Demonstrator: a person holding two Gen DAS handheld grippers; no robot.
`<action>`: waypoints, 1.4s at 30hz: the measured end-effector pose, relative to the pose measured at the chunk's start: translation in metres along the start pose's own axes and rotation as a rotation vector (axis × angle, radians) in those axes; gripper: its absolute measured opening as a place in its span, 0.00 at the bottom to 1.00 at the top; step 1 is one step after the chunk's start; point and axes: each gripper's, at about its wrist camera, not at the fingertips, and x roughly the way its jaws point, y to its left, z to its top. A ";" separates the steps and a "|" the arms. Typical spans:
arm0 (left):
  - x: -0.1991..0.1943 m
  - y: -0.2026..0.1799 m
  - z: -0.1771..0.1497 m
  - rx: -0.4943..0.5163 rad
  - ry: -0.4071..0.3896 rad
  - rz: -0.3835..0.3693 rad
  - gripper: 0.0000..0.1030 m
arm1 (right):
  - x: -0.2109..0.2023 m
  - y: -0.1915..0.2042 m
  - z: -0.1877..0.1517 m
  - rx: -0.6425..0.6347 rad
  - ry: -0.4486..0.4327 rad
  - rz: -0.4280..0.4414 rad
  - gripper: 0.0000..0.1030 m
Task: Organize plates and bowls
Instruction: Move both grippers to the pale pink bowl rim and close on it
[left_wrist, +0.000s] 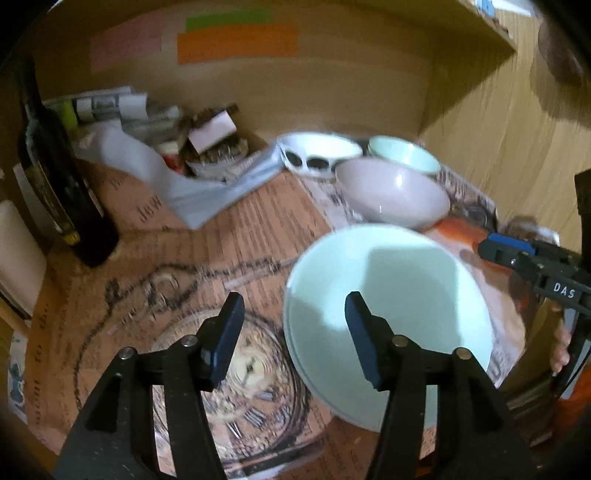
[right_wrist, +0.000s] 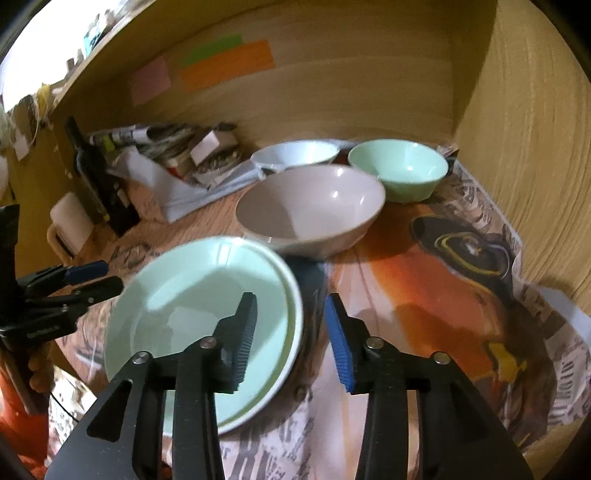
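Both grippers, left (left_wrist: 293, 325) and right (right_wrist: 290, 332), hung with fingers parted, empty, over the stacked green plates (right_wrist: 201, 325). The nearby pink bowl (right_wrist: 310, 208) (just beyond) risked a knock.

A light-brown wood-grain back wall (right_wrist: 332, 74) closes the alcove, with a pink paper rectangle (right_wrist: 150, 80), a green strip (right_wrist: 212, 47) and an orange strip (right_wrist: 227, 65) stuck on it. A matching wooden side panel (right_wrist: 535, 147) stands at the right. Printed newspaper sheets (left_wrist: 221, 251) cover the worktop. Light is dim and warm.
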 end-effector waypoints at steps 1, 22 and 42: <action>-0.002 0.001 0.004 0.000 -0.013 0.003 0.60 | -0.001 -0.001 0.004 0.003 -0.015 -0.008 0.39; 0.072 -0.016 0.095 0.025 0.040 -0.096 0.67 | 0.027 -0.034 0.070 0.037 -0.137 -0.084 0.67; 0.158 -0.037 0.122 0.060 0.159 -0.128 0.61 | 0.095 -0.067 0.066 0.123 0.010 -0.073 0.59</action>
